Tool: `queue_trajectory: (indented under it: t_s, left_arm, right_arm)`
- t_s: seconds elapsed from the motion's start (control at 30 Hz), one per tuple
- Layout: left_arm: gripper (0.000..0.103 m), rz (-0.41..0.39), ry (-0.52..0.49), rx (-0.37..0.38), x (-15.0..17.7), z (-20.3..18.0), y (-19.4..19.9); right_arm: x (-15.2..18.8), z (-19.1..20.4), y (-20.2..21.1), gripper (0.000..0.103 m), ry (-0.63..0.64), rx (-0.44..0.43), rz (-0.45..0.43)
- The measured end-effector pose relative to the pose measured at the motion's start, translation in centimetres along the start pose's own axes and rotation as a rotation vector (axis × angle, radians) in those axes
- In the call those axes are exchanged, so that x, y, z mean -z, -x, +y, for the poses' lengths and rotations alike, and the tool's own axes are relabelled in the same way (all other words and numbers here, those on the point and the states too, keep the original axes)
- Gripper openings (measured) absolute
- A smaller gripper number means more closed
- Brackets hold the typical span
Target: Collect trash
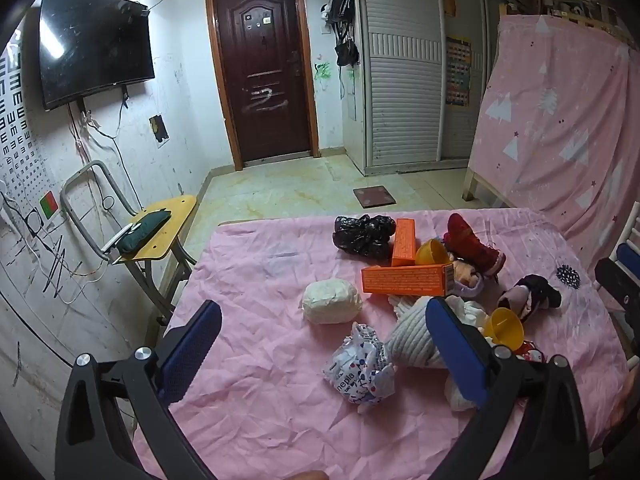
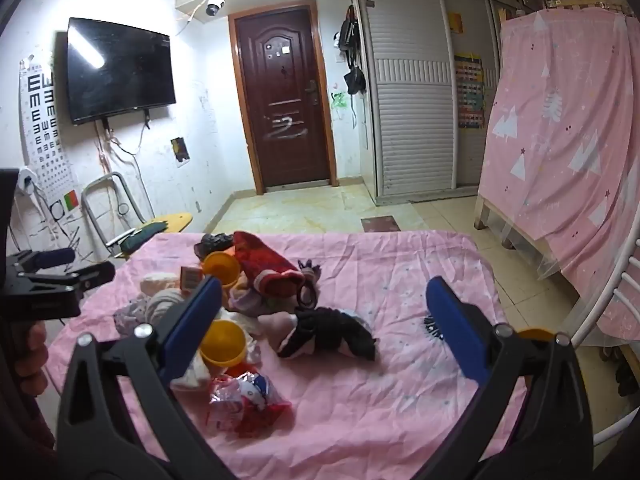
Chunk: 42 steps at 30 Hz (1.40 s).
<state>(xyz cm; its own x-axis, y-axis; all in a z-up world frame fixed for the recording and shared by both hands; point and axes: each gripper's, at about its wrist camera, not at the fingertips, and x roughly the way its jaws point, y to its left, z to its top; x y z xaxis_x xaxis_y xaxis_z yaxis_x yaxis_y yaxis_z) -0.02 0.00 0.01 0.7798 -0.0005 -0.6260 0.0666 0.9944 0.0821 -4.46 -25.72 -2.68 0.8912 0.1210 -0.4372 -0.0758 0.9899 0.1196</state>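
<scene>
A table under a pink cloth [image 1: 260, 400] holds a clutter pile. In the left wrist view I see a crumpled printed wrapper [image 1: 360, 368], a white paper wad [image 1: 331, 301], two orange boxes [image 1: 406, 280], a black plastic bag [image 1: 363, 234], yellow cups [image 1: 504, 326], and socks and a red boot [image 1: 472, 246]. My left gripper [image 1: 324, 336] is open above the wrapper. In the right wrist view my right gripper [image 2: 324, 320] is open above a black sock [image 2: 336, 336], with a red-and-white wrapper [image 2: 248, 400] below left. The left gripper shows at the left edge [image 2: 60, 276].
A folding chair [image 1: 160, 228] with a dark pouch stands left of the table by the wall. A pink-draped bed frame [image 1: 560, 120] is at the right, a white rail [image 2: 616, 320] near the table's right edge. A door, wardrobe and open floor lie beyond.
</scene>
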Motion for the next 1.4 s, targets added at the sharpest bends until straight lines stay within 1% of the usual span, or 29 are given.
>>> queue_trajectory:
  t_s: [1.4]
  left_arm:
    - [0.095,0.001,-0.010,-0.001,0.09,-0.20,0.10]
  right_arm:
    - [0.00,0.10,0.07,0.097,0.000,-0.003,-0.002]
